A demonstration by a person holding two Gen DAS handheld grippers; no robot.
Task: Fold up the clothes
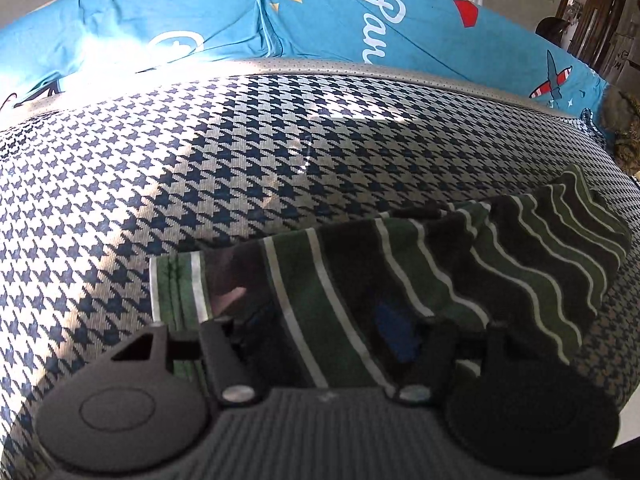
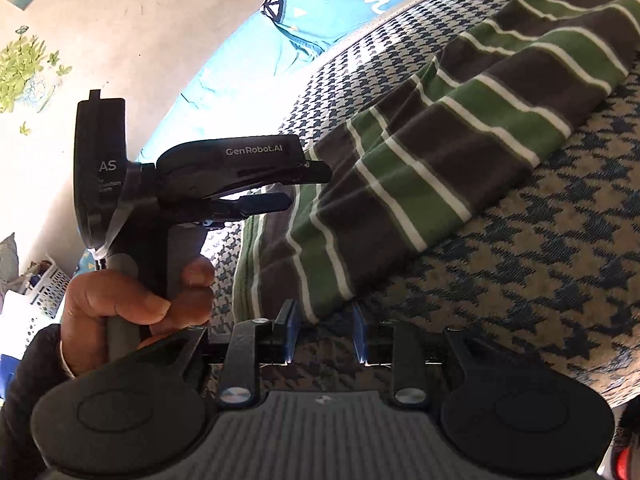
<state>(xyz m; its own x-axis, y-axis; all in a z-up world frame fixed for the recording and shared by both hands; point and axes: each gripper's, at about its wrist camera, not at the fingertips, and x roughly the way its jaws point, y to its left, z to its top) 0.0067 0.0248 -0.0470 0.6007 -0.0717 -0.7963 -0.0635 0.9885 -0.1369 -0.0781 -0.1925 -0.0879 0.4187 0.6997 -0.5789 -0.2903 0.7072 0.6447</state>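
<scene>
Lying across a houndstooth-covered surface (image 1: 200, 168) is the striped garment (image 1: 400, 280): broad bands of dark brown and green parted by thin white lines, its cloth rumpled into waves toward the far right end.

Container: a white perforated basket (image 2: 48, 284) sits low at the far left of the right wrist view, behind the person's hand (image 2: 132, 304); its contents are too small and blurred to tell.

Left gripper (image 1: 320, 332): the garment's near edge runs straight in between its jaws, covering the gap. A blue pad shows through beside the cloth. From the right wrist view, this gripper is seen side-on, its two fingers close together with the garment's corner at their tips; whether they actually clamp the fabric I cannot tell.

Right gripper (image 2: 325, 330): jaws apart, blue pads visible on both inner faces. The garment's folded lower edge lies just ahead of the gap, touching or almost touching the left jaw's tip; nothing is held between them.

Beyond the garment, a blue printed sheet (image 1: 320, 20) borders the houndstooth fabric.
</scene>
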